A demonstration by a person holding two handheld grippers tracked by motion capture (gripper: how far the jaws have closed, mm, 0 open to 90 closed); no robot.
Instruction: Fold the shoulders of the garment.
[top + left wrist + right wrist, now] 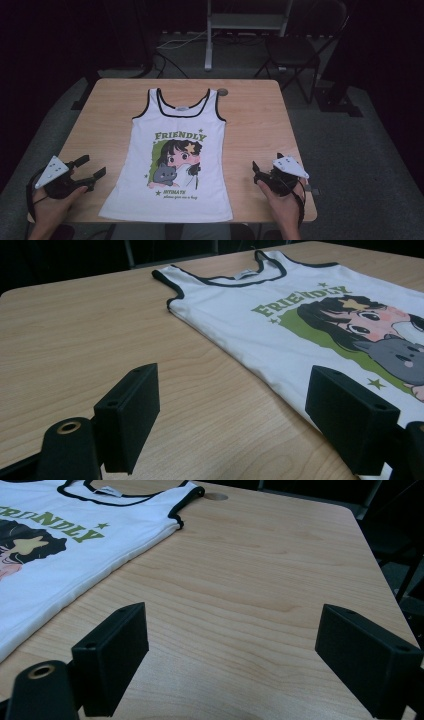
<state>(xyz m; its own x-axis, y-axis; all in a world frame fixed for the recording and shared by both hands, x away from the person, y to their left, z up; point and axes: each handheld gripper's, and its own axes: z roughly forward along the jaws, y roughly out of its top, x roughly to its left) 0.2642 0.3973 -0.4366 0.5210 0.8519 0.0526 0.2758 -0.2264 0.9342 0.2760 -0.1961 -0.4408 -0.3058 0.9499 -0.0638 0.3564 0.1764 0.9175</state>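
We see a white tank top [172, 150] with dark trim lying flat and face up in the middle of the wooden table [100, 120], its neckline toward the far edge and its hem at the near edge. Across the chest we read "FRIENDLY" in green capitals, above a cartoon print of a dark-haired girl holding a grey cat on a green patch with small stars. Below the picture run two short lines of green writing too small for us to read, and a small label sits inside the neckline, its text also unreadable. Our left gripper [92, 167] is held over the table just beside the top's left edge, near the hem, with its jaws wide apart and nothing between them; in the left gripper view one jaw stands over the garment's side edge without pressing on it. Our right gripper [260, 172] is near the table's right front corner, a little apart from the top's right edge, jaws likewise spread wide and holding nothing, with bare wood between them.
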